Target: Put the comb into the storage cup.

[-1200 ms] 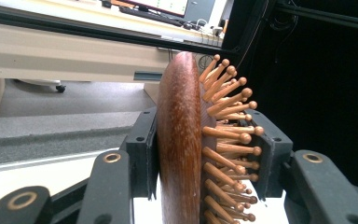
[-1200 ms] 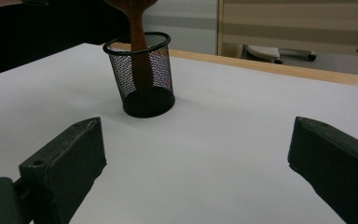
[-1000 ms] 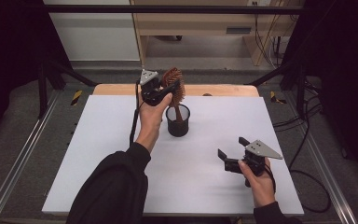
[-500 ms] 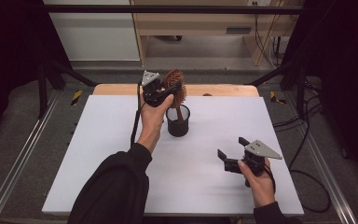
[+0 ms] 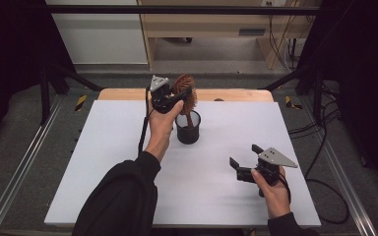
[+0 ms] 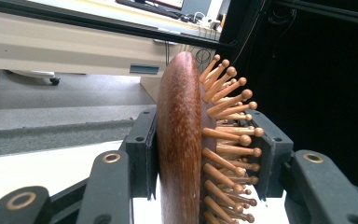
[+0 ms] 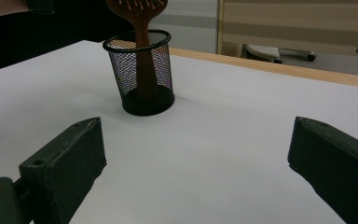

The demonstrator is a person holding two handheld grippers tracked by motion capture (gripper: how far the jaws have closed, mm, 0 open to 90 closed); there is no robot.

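brush: brown wooden paddle hairbrush (image 5: pixel 185 90) is seen upper centre of the high view, head up, handle down inside the black wire-mesh cup (image 5: pixel 188 129)
long axis: near vertical, slightly tilted
left gripper (image 5: pixel 175 98): clamped on the brush head, wooden back and pins between the pads
right gripper (image 5: pixel 244 163): jaws spread wide, nothing held, lower right, well apart from the cup
nearer hand: left

A white tabletop (image 5: pixel 103 162) with a bare wooden strip along its far edge carries a black mesh cup (image 5: pixel 188 129), standing upright near the far middle.
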